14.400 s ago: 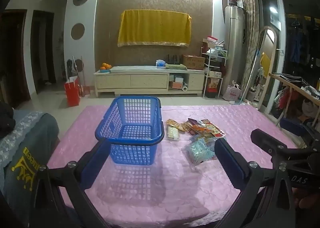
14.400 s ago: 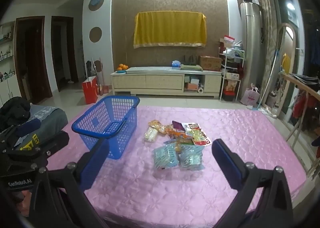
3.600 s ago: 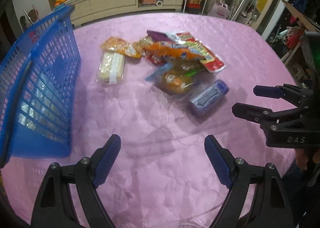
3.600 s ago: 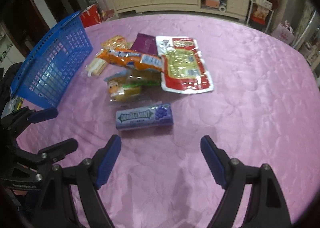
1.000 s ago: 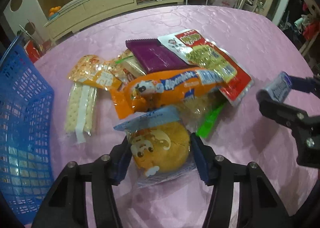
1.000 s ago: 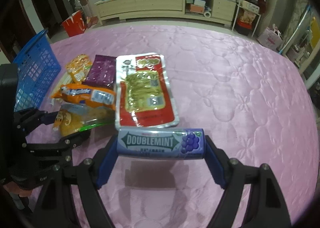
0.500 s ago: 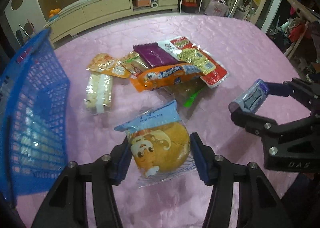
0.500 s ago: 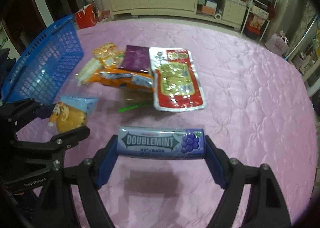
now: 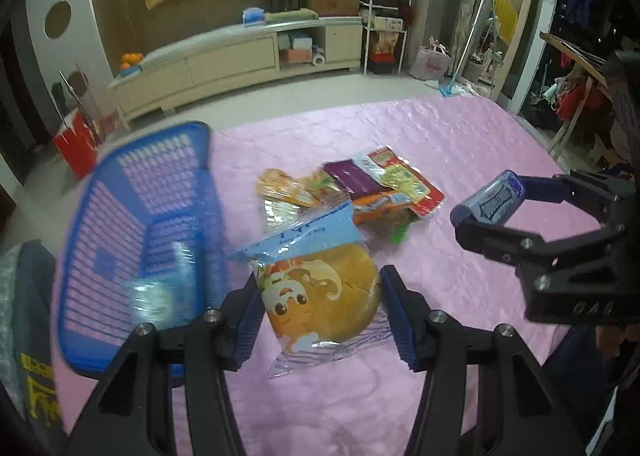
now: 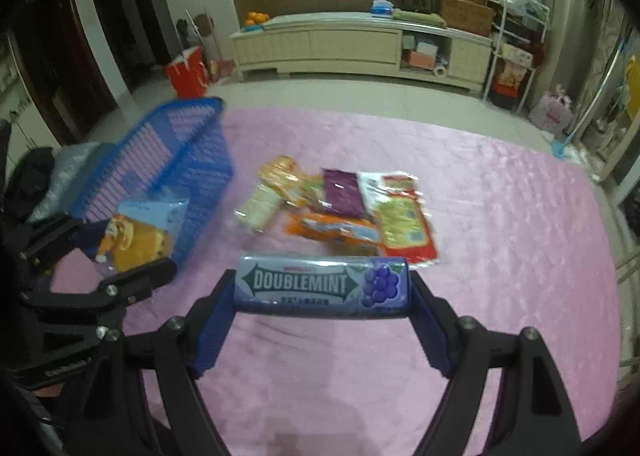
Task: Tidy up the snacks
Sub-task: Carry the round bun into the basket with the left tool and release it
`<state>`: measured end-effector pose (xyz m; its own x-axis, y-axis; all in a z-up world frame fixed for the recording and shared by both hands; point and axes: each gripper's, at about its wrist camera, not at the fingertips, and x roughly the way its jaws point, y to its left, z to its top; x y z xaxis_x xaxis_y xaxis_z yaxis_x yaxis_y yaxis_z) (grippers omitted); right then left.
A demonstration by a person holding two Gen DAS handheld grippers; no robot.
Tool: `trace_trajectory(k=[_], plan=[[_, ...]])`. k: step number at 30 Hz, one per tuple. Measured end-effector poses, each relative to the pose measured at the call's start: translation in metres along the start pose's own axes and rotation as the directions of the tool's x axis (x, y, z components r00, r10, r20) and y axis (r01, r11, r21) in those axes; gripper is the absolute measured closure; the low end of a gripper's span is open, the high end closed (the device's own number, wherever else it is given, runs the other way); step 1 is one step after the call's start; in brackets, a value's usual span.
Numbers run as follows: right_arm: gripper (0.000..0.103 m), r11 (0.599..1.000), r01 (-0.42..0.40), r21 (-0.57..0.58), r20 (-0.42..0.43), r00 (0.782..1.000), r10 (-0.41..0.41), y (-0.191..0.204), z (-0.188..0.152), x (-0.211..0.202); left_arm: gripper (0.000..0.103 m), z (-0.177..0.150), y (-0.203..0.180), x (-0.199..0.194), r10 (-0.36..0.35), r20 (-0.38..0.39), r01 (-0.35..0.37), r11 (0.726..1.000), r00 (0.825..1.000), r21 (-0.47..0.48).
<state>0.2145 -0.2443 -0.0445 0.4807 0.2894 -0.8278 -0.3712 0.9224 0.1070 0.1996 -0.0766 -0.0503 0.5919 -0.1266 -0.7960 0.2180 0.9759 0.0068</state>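
Left gripper pinches the bun across its squishy, crinkly bag; right gripper clamps the stiff, light gum by its ends, safer hold.

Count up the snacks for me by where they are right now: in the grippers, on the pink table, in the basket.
Held in grippers: 2, the bun pack and the Doublemint gum.
Loose on the pink table: at least 5 packets; overlap may hide more.
In the blue basket: at least 1 clear packet, blurred.
Total: at least 8.
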Motion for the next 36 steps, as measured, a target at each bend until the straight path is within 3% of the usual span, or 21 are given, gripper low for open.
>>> trace_trajectory(k=[2, 9, 21, 27, 29, 31, 36], plan=[[0.019, 0.999, -0.032, 0.007, 0.002, 0.999, 0.032, 0.013, 0.008, -0.001, 0.050, 0.000, 0.012, -0.007, 0.008, 0.010, -0.008, 1.000, 1.000, -0.008], [0.019, 0.999, -0.020, -0.030, 0.014, 1.000, 0.020, 0.058, 0.026, 0.008, 0.050, 0.000, 0.072, -0.025, 0.035, 0.040, -0.032, 0.997, 0.999, -0.070], [0.019, 0.993, -0.046, -0.112, 0.015, 0.999, 0.048, 0.124, 0.056, 0.035, 0.050, -0.005, 0.148, -0.022, 0.053, 0.004, -0.052, 0.990, 0.999, -0.135], [0.019, 0.990, -0.049, -0.129, -0.013, 0.999, 0.047, 0.130, 0.052, 0.047, 0.049, -0.014, 0.157, -0.009, 0.035, -0.034, -0.039, 0.989, 0.999, -0.143], [0.019, 0.991, -0.044, -0.127, -0.018, 0.999, 0.042, 0.129, 0.052, 0.047, 0.044, -0.016, 0.160, -0.004, 0.023, -0.033, -0.028, 0.988, 0.999, -0.154], [0.019, 0.991, -0.031, -0.128, -0.021, 0.999, 0.029, 0.128, 0.051, 0.045, 0.032, -0.018, 0.162, -0.004, 0.027, -0.027, -0.031, 0.985, 0.999, -0.167], [0.019, 0.992, -0.031, -0.121, -0.008, 0.999, 0.031, 0.128, 0.054, 0.037, 0.030, -0.020, 0.161, -0.017, 0.056, -0.010, -0.057, 0.986, 0.998, -0.157]])
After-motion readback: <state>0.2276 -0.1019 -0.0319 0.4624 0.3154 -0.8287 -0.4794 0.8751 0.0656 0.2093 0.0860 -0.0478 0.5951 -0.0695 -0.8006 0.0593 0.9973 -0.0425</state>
